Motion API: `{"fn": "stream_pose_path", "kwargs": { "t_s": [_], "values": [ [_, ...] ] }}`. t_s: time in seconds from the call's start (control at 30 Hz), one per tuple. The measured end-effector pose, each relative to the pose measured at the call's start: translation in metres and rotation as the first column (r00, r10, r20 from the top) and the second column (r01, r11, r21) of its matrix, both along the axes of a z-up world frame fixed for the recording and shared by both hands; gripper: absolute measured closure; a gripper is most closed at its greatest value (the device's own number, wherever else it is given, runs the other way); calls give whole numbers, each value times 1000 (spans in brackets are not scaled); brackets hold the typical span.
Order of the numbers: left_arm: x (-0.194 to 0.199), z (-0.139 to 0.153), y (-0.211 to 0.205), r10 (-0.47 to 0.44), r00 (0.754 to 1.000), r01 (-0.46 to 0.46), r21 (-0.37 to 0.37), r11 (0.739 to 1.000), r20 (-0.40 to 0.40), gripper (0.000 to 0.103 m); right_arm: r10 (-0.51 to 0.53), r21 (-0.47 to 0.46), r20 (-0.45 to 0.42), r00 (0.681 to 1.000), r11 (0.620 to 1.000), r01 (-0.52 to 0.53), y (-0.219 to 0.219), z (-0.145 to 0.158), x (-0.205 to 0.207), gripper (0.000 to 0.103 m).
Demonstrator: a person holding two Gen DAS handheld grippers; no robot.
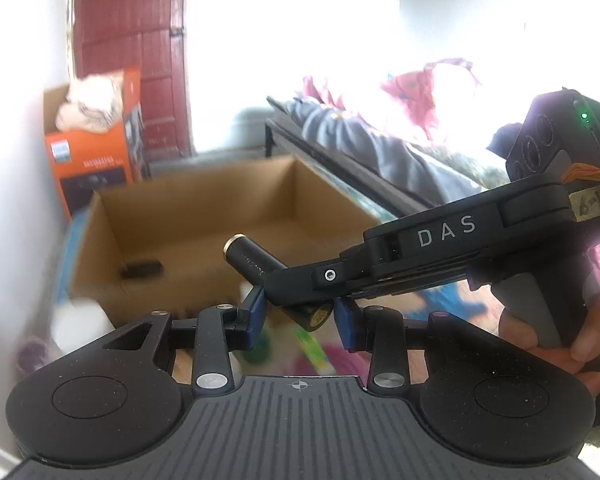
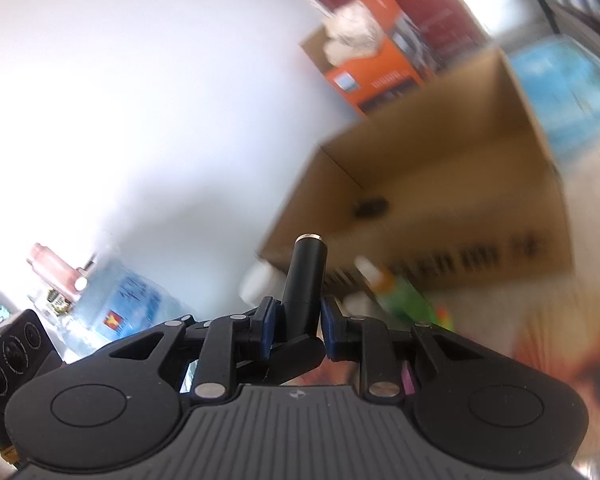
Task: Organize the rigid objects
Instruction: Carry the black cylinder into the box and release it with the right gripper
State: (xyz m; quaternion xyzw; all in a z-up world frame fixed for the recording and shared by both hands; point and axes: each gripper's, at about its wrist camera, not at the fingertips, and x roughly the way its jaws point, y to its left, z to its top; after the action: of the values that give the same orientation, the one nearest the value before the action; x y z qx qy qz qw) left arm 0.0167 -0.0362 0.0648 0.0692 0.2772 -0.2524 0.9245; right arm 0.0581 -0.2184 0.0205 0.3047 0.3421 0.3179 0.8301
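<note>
Between the blue pads of the left gripper a black tube with a gold-rimmed end is sitting, tilted, and the right gripper is reaching in from the right and clamping the same tube, so both are gripping it. Beyond them an open cardboard box is standing on the floor with a small dark object lying inside, near its left wall. Against the white wall behind it, an orange carton is holding crumpled cloth.

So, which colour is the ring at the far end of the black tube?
Gold, on the black tube; the left wrist view shows it best.
</note>
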Motion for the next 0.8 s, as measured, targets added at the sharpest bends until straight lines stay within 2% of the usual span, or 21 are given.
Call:
{"fn": "stream_pose_path", "kwargs": {
  "t_s": [0.1, 0.2, 0.33, 0.43, 0.57, 0.7, 0.8],
  "values": [
    [24, 15, 6, 24, 1000, -24, 18, 1000, 3, 67, 23, 3, 23, 999, 1000, -23, 9, 16, 26, 76],
    [55, 24, 13, 51, 998, -50, 27, 998, -25, 67, 49, -4, 9, 999, 999, -49, 20, 27, 61, 76],
    [112, 20, 26, 86, 989, -84, 20, 996, -121, 67, 72, -11, -76, 994, 997, -73, 37, 25, 124, 76],
    [156, 4, 37, 105, 967, -106, 10, 994, -232, 67, 75, -31, -185, 980, 996, -82, 50, 8, 170, 76],
    [196, -23, 41, 152, 931, -141, 59, 988, -331, 67, 67, -67, -314, 947, 994, -92, 69, -22, 218, 76],
    [216, -45, 40, 202, 902, -161, 137, 977, -382, 68, 63, -102, -409, 911, 988, -114, 84, -53, 248, 77],
    [221, -50, 41, 220, 899, -162, 178, 971, -379, 68, 71, -112, -451, 889, 985, -135, 94, -65, 263, 81]
  ]
}}
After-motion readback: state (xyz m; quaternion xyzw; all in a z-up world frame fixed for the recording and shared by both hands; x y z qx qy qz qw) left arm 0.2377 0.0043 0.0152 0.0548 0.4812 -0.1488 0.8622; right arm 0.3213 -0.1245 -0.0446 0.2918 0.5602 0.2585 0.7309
